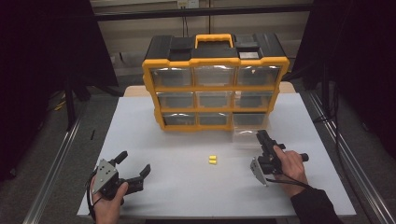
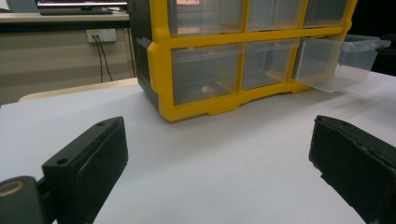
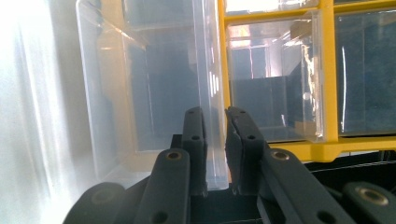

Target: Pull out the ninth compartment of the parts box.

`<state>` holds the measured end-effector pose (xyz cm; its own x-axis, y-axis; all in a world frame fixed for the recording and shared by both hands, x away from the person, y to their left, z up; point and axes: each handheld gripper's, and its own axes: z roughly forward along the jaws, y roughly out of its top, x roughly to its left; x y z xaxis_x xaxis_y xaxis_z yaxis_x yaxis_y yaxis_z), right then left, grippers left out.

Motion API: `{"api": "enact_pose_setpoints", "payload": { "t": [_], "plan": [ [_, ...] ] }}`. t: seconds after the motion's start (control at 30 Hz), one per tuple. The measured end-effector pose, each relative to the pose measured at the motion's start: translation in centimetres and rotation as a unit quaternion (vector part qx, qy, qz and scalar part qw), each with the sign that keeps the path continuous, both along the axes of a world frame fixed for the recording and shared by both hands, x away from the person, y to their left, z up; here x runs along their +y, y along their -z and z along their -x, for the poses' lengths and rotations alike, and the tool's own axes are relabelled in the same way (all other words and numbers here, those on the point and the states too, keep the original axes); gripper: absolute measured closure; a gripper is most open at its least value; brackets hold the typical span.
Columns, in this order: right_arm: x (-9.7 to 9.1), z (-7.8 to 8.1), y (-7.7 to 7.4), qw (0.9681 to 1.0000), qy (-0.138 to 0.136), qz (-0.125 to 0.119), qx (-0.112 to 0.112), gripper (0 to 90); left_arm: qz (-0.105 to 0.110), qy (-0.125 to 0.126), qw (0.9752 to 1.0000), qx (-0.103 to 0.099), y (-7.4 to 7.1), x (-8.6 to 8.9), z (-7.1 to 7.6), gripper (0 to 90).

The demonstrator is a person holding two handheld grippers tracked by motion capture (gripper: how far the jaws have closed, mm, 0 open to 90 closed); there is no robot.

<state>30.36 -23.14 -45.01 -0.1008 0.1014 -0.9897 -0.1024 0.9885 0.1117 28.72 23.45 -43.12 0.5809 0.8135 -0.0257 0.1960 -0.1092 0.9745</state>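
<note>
Standing on a pale grey tabletop [image 1: 187, 144] in a dim room, a yellow-and-black drawer organiser [image 1: 215, 84] has its bottom-right clear drawer [image 1: 250, 135] pulled out. The right gripper [image 1: 262, 136] pinches the drawer's front wall; the left gripper [image 1: 133, 164] rests with fingers spread. Two small yellow pieces [image 1: 213, 160] lie between them.

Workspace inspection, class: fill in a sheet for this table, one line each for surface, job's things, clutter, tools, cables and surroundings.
Surface: white table, flat, mostly bare.
Job's things: yellow and black drawer organiser standing at the far side; its bottom right clear drawer is pulled out; two small yellow pieces lie mid-table.
Clutter: nothing seen.
Tools: left tool open, held over the near left of the table, holding nothing; right tool shut on the drawer's front wall.
Cables: a black cable trails from the right tool across the hand.
Surroundings: dark curtains at both sides, grey floor, metal rails along the table.
</note>
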Motion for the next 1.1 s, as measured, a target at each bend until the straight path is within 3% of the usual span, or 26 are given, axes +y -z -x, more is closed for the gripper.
{"api": "enact_pose_setpoints", "payload": {
  "t": [0.03, 0.07, 0.2, 0.27, 0.3, 0.33, 0.4, 0.57, 1.1],
  "plan": [
    [0.0, 0.1, 0.0, 1.0, -0.006, 0.002, -0.001, 78.9, 0.002, -0.002, 1.0, 0.001, 0.0, 0.0, 0.0, 4.6],
    [-0.1, 0.3, 0.1, 0.9999, 0.001, -0.011, 0.002, 78.9, 0.002, -0.002, 1.0, 0.001, 0.0, 0.0, 0.0, 4.6],
    [-0.1, 0.6, 0.1, 0.9999, 0.001, -0.011, 0.0, 78.9, 0.002, -0.001, 1.0, 0.001, 0.0, 0.0, 0.0, 4.6],
    [0.0, 0.7, -0.1, 1.0, -0.004, 0.0, -0.001, 79.0, 0.002, -0.002, 1.0, 0.001, 0.0, 0.0, 0.0, 4.6],
    [0.0, 0.8, 0.0, 1.0, 0.0, -0.009, -0.002, 79.0, 0.001, -0.003, 1.0, 0.0, 0.0, 0.0, 0.0, 4.6],
    [0.0, 0.8, -0.2, 1.0, -0.008, 0.005, -0.002, 79.0, 0.001, -0.003, 1.0, 0.0, 0.0, 0.0, 0.0, 4.6],
    [-0.1, 1.1, -0.2, 1.0, -0.004, -0.001, -0.001, 79.0, 0.0, -0.003, 1.0, 0.0, 0.0, 0.0, 0.0, 4.6],
    [0.0, 1.1, 0.0, 1.0, -0.004, -0.009, 0.001, 78.9, 0.001, 0.0, 1.0, -0.001, 0.0, -0.1, -0.1, 4.6],
    [0.2, 0.9, 0.3, 0.9998, -0.012, 0.001, 0.013, 78.0, 0.002, 0.001, 1.0, 0.001, 0.0, -0.1, -0.1, 4.6]
  ]
}}
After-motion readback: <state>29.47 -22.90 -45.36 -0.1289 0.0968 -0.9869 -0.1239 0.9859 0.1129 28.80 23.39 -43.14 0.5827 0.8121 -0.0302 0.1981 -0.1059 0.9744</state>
